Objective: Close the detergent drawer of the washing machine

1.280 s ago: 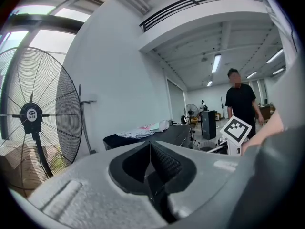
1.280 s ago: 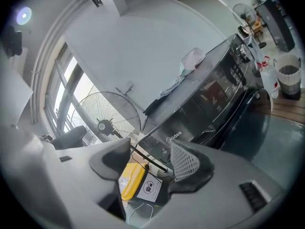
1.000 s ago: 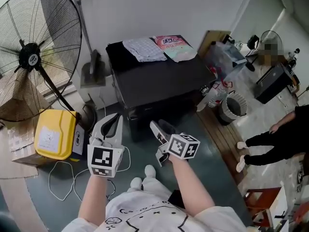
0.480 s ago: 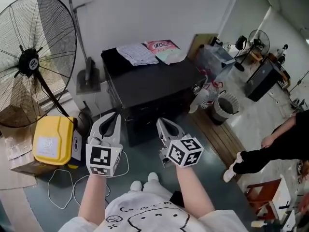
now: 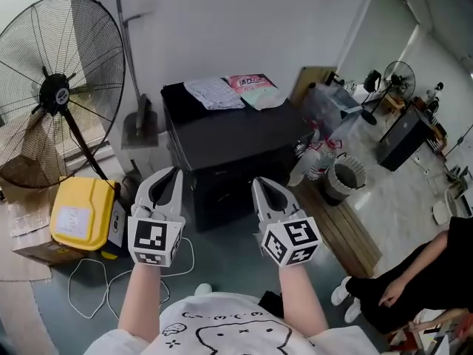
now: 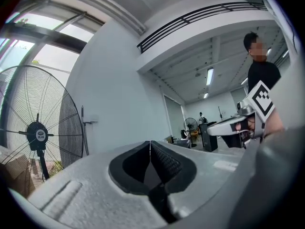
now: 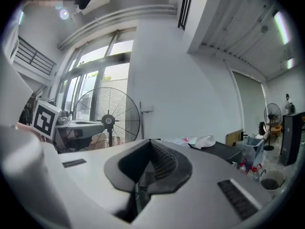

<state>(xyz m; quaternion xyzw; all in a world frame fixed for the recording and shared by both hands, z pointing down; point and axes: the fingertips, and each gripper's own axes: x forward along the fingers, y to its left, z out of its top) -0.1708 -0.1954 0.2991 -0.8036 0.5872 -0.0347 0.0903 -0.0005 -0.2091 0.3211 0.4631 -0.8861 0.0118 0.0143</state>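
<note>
The left claw (image 5: 174, 173) and the right claw (image 5: 260, 183) are both pressed together on nothing and held clear of the black washing machine (image 5: 236, 135) ahead, whose dark front shows no drawer jutting out, so the closing looks done.

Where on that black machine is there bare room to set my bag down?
The front half of the black machine's top is bare; its back edge holds a pale cloth and a pink packet. The floor beside it is crowded: yellow canister and cables left, bin and bottles right.
</note>
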